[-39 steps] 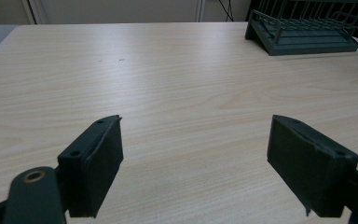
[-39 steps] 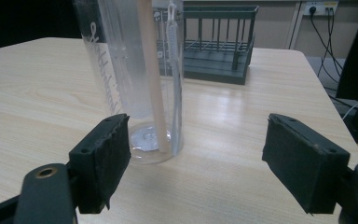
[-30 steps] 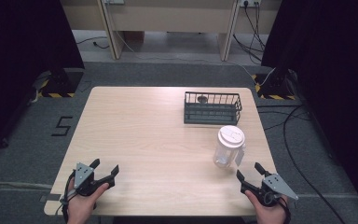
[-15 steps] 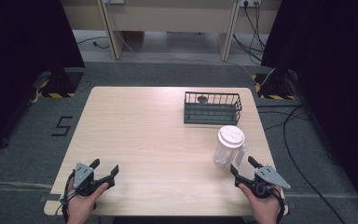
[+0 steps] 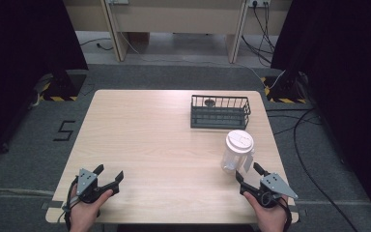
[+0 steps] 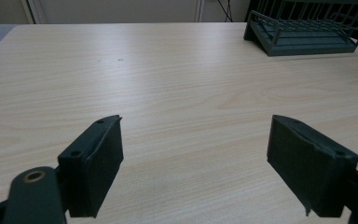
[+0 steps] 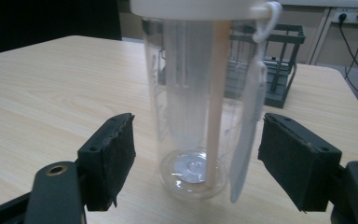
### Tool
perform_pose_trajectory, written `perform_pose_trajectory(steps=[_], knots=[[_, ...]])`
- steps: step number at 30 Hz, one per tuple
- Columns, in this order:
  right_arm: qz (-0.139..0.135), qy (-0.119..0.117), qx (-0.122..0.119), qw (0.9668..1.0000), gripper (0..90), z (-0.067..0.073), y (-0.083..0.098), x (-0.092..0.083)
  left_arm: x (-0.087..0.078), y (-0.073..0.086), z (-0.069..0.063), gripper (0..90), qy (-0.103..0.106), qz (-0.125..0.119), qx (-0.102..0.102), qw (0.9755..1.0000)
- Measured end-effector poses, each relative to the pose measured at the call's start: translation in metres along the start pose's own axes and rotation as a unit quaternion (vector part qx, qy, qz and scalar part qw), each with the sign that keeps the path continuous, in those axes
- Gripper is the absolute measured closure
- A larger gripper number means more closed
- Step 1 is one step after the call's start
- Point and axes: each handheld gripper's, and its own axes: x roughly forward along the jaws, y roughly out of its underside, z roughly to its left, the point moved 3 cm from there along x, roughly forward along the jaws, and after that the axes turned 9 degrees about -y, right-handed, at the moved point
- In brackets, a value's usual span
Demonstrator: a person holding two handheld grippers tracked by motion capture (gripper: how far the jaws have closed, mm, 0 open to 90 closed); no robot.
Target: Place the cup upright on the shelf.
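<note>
fingers (image 7: 109,161) of the right gripper (image 5: 249,177) stood wide apart, one to each side of the cup (image 5: 236,151), gripping nothing; gaps showed between each pad and the clear wall in the right gripper view. fingers (image 6: 93,163) of the left gripper (image 5: 109,175) likewise stood wide apart over bare table (image 5: 145,135), holding nothing. cup: clear plastic, upright, white lid (image 5: 239,141) on top, standing on the table near its right edge, just ahead of the right gripper. inside it, seen in the right gripper view, a pale upright stick (image 7: 216,93) reaching the base, and a white tag (image 7: 247,135) hanging from a loop at the lid down the outside. basket (image 5: 220,111): dark wire, on the table beyond the cup, apart from it, toward the far right corner; a small dark item lay in it, too small to tell. left gripper: held in a hand (image 5: 84,212) at the near left corner, well apart from cup and basket. right gripper: held in a hand (image 5: 269,217) at the near right corner. floor: grey, with cables (image 5: 309,130) trailing to the right of the table.
</note>
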Motion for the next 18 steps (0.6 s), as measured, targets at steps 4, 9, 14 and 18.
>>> perform_pose_trajectory(steps=[4, 9, 14, 18], knots=[[0.005, -0.008, 0.000, 1.0000, 27.2, 0.005, 0.000, 0.003, 0.000, 0.000, -0.001, 17.7, 0.001, 0.000, 0.002, 1.0000], [0.013, -0.011, 0.001, 0.9998, 26.6, 0.006, 0.001, 0.008, 0.000, 0.000, 0.000, 17.7, 0.000, 0.000, 0.000, 1.0000], [0.029, -0.008, 0.001, 0.9996, 23.6, 0.001, 0.001, 0.022, 0.000, 0.000, -0.001, 17.7, 0.001, -0.001, 0.001, 1.0000], [0.038, -0.004, 0.002, 0.9993, 21.1, -0.002, 0.003, 0.034, 0.000, 0.000, 0.000, 17.7, 0.000, 0.000, 0.000, 1.0000]])
